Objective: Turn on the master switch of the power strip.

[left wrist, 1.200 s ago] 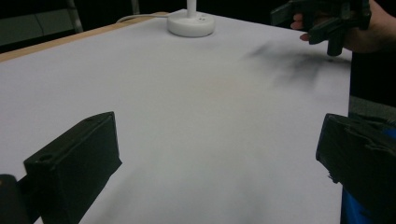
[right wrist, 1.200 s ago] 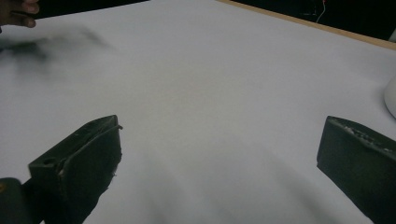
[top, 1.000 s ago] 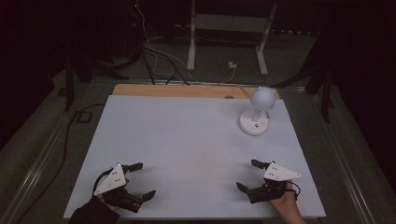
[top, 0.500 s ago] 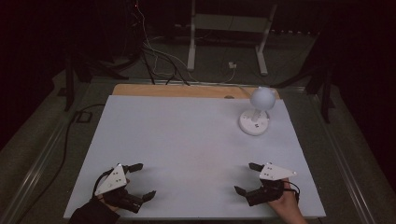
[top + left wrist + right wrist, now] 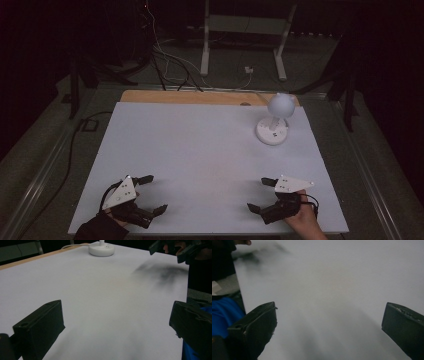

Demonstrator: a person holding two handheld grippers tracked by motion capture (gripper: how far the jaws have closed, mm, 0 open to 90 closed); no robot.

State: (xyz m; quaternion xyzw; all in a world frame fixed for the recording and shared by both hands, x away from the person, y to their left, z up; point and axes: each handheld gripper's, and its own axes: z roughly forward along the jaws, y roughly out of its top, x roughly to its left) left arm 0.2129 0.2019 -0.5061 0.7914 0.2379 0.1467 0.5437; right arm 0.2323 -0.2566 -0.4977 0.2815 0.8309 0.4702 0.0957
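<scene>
While both tools sit low in the high view, left tool (image 5: 150,196) and right tool (image 5: 261,195) each spread and empty, the white lamp (image 5: 274,121) stands untouched at upper right of the surface (image 5: 200,150). Left gripper view: lamp base (image 5: 101,248) top centre, well apart; right gripper view: jaws wide over bare surface, so work looks unstarted.

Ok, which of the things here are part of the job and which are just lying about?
Part of the job:
- white lamp at the far right of the table
- left tool, open
- right tool, open

Lying about:
- cables on the floor behind the table
- metal stand
</scene>
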